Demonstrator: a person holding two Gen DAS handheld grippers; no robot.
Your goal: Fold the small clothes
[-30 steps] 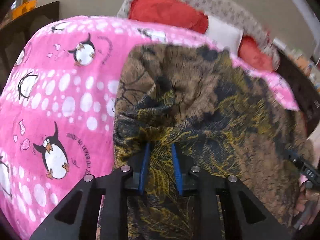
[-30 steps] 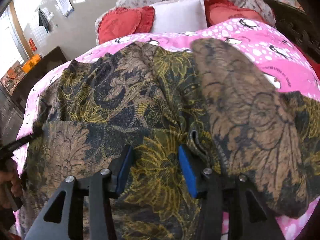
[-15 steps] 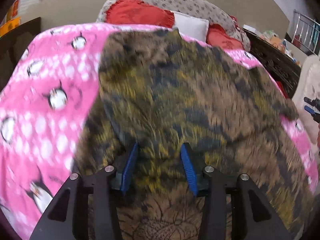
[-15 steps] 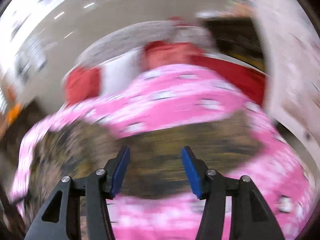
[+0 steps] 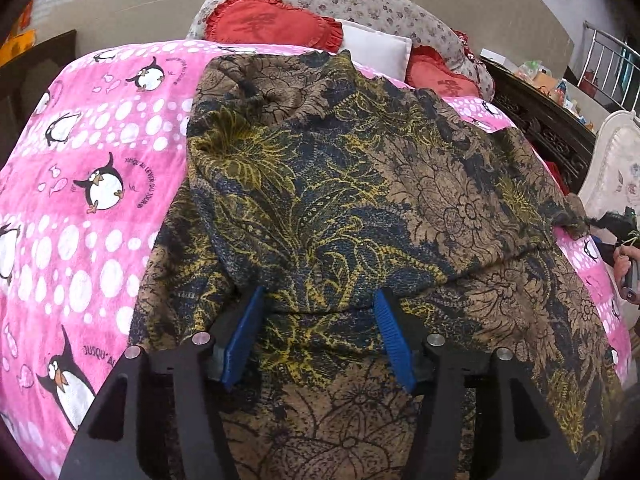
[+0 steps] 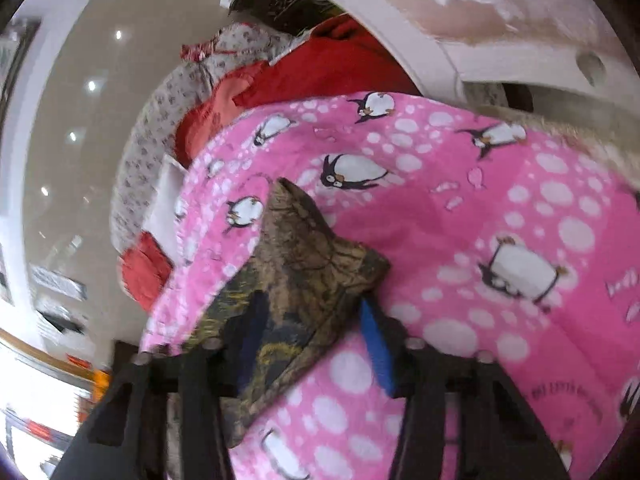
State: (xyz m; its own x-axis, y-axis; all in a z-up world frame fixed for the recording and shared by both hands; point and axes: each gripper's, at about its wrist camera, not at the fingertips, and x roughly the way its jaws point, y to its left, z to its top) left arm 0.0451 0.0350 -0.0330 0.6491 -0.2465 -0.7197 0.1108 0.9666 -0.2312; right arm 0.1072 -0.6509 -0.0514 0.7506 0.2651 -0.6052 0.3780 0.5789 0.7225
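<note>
A brown, navy and yellow floral garment [image 5: 360, 184] lies spread on the pink penguin blanket [image 5: 88, 152], one layer folded over the near part. My left gripper [image 5: 316, 340] hovers at that fold's edge. Its jaws are opening, and the cloth lies under them with the blue pads [image 5: 240, 336] clear of it. In the right wrist view a corner of the garment [image 6: 308, 260] lies between the jaws of my right gripper [image 6: 314, 346]. Those jaws are closing, with a gap still beside the right pad [image 6: 376, 352]. The right gripper [image 5: 612, 222] also shows at the garment's far right corner.
Red heart cushions [image 5: 272, 24], a white pillow [image 5: 376, 46] and a floral bolster [image 5: 360, 0] line the head of the bed. Dark carved furniture [image 5: 540, 120] stands to the right. A white padded frame [image 6: 460, 40] rises close behind the blanket's right edge.
My left gripper let go of the bunched cloth, and its jaws spread. My right gripper left the garment's middle, swung right while rolling, and now has a garment corner between its jaws.
</note>
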